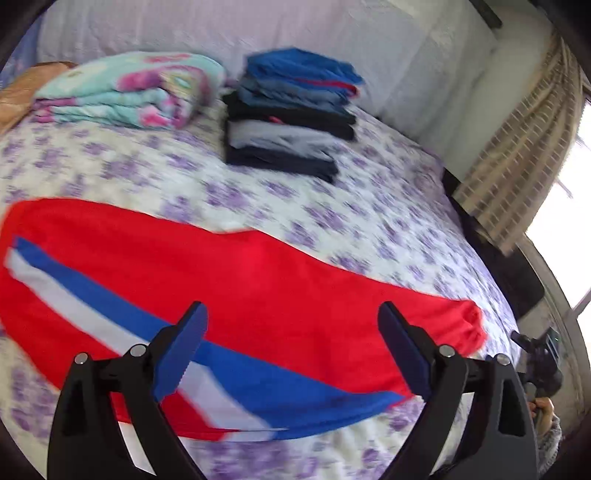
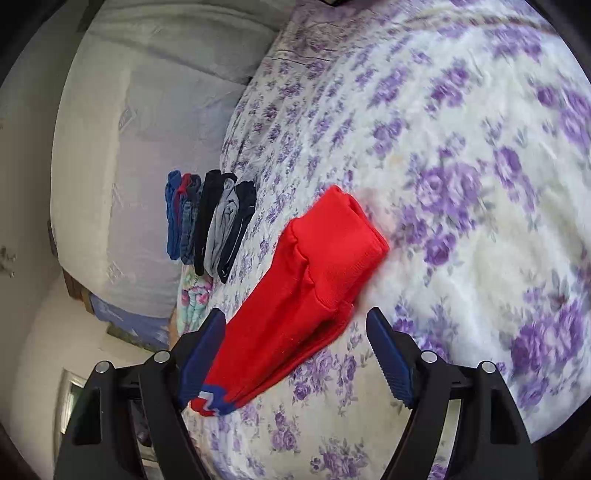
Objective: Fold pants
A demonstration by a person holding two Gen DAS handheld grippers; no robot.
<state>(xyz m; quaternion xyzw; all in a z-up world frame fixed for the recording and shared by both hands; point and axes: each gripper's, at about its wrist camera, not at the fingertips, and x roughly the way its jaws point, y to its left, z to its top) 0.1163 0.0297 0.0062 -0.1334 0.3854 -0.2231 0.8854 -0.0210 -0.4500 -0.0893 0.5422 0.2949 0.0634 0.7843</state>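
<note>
Jaws of the left gripper [image 1: 291, 332] were held wide apart, with nothing between them, above the red pants [image 1: 229, 288]. The pants were laid flat along the bedspread [image 1: 388, 206], a blue and white stripe [image 1: 110, 306] running down the side and the cuff end [image 1: 472, 325] turned toward the window side. Jaws of the right gripper [image 2: 295, 343] were likewise spread apart and empty; the pants [image 2: 306, 277] were seen lengthwise between the two fingers, the left finger overlapping the striped edge in the picture, though contact could not be judged. Farther back on the bedspread [image 2: 461, 147], a stack of folded clothes [image 1: 291, 110] in blue, black and grey was set, just beside a folded floral blanket [image 1: 125, 92]. White pillows [image 1: 258, 26] were ranged behind both. A checked curtain [image 1: 524, 155] was hung at the window to the right.
</note>
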